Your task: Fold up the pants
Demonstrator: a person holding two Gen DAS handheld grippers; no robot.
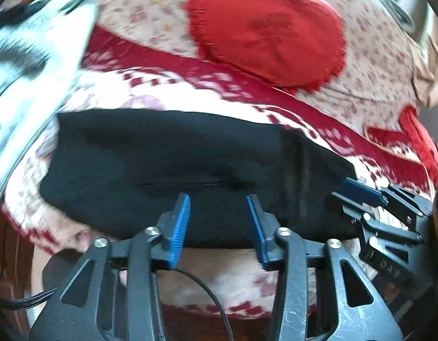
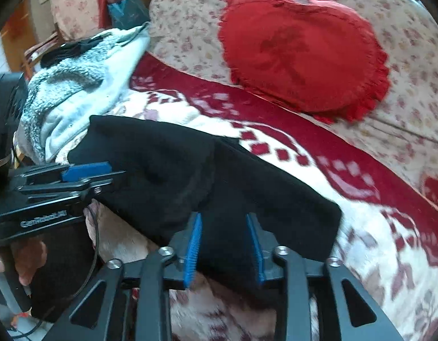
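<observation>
- The black pants (image 1: 173, 170) lie as a folded, roughly oblong bundle on the red-and-white patterned blanket (image 1: 346, 145), near the blanket's front edge; this reads as a late stage, with both grippers letting the cloth go after a fold.
- The left gripper (image 1: 219, 221) has its blue pads (image 1: 180, 227) standing apart, jaws partly open, with the near edge of the pants showing between them; the pads do not appear to press on the cloth, so it seems to hold nothing.
- The right gripper (image 2: 226, 244) likewise stands partly open, its blue pads (image 2: 193, 247) either side of the pants' near edge at the bundle's right end; nothing looks clamped.
- Seen from the right wrist, the left gripper sits just beside the pants' left end, and a hand (image 2: 25, 258) holds its handle below.
- To finish this step well, I judge both grippers should draw back from the pants along the blanket without snagging the top layer; lifting clear before moving sideways would keep the fold from being dragged open.
- If another fold is wanted, the grip should take all layers at the near edge, not just the top one.
- The layers look slightly offset near the middle of the pants, where a darker band crosses them; a light press there could square the bundle.
- Beyond the pants lie a red heart-shaped cushion (image 1: 264, 28) and, to their left, a grey-white fleece garment (image 2: 76, 85), both well apart from the grippers.
</observation>
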